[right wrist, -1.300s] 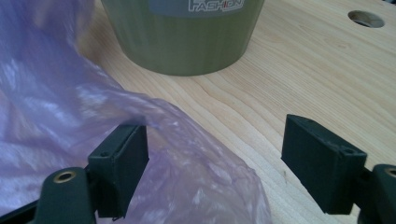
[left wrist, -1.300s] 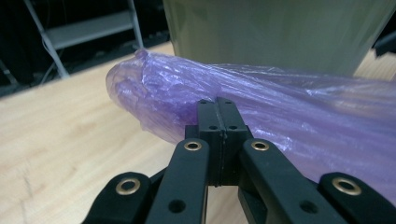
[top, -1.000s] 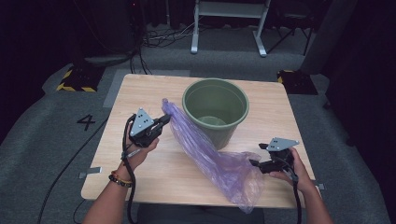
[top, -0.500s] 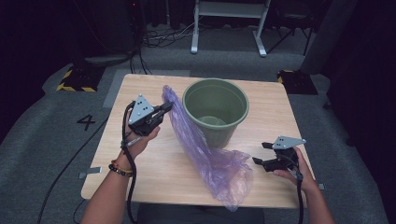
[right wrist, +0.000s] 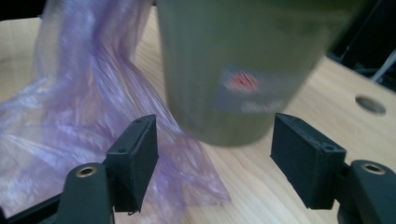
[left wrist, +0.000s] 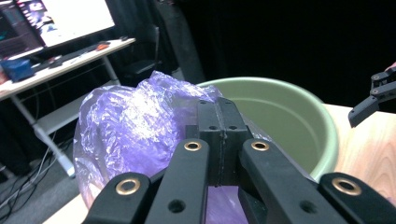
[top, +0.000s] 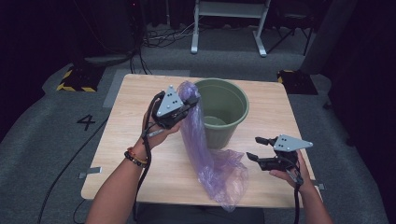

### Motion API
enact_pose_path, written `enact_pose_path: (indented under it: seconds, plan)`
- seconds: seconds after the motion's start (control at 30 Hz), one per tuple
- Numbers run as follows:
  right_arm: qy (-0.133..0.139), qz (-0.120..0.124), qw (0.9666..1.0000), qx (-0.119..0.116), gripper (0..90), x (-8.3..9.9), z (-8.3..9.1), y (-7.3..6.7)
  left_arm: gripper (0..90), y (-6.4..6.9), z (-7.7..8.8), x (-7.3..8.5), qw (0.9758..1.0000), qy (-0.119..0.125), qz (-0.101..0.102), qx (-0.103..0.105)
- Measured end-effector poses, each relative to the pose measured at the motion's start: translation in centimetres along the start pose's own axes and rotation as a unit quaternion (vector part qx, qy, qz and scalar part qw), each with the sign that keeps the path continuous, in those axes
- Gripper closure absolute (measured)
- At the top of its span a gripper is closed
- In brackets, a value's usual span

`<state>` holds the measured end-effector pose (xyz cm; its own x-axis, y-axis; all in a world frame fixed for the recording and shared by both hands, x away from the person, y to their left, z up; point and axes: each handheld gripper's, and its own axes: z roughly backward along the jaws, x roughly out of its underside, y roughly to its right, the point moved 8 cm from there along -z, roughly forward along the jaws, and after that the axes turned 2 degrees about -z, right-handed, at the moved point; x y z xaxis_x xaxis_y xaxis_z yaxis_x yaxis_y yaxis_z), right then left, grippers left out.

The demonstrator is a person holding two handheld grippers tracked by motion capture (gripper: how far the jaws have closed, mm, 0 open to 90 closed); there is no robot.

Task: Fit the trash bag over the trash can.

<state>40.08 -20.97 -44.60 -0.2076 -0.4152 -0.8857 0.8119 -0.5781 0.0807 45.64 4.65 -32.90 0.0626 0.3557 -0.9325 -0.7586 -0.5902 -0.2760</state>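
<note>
A crinkled purple plastic bag (top: 208,154) hangs from my left gripper (top: 190,102), which is shut on its upper end beside the rim of the green bin (top: 243,103). The bag's lower part lies spread on the wooden table (top: 130,107). In the left gripper view the closed jaws (left wrist: 217,106) pinch the bag (left wrist: 126,126) in front of the bin's mouth (left wrist: 292,105). My right gripper (top: 252,148) hovers to the right of the bag's lower end, open. Its jaws (right wrist: 215,144) have just been closing a little, with nothing pinched between them; the bag (right wrist: 70,93) and the bin's wall (right wrist: 233,56) lie beyond.
The bin stands at the table's far middle. The table's front edge (top: 187,201) is close under the bag's tail. Behind the table are a metal frame (top: 229,28), cables and striped blocks (top: 74,79) on the grey floor. A desk with a monitor (left wrist: 56,23) shows in the left gripper view.
My left gripper has risen and moved toward the bin, pulling the bag's top up so it hangs steeper. My right gripper has lifted slightly and its jaws stand a bit narrower.
</note>
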Motion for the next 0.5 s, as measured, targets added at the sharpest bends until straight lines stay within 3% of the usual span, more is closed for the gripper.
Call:
enact_pose_path:
  seconds: [0.13,0.3,0.5]
  plan:
    - [0.016,0.032,0.9992,-0.015,32.1,-2.3,-0.4,-2.4,90.0,1.0,-1.2,-0.8,0.9996,-0.014,-0.021,0.012]
    - [0.043,0.051,0.9973,-0.033,31.1,-4.9,-0.9,-4.7,90.0,1.8,-2.9,-1.0,0.9986,-0.032,-0.036,0.021]
    - [0.050,0.043,0.9960,-0.060,29.2,-6.2,-2.8,-6.2,90.0,2.3,-3.9,-0.7,0.9981,-0.041,-0.040,0.022]
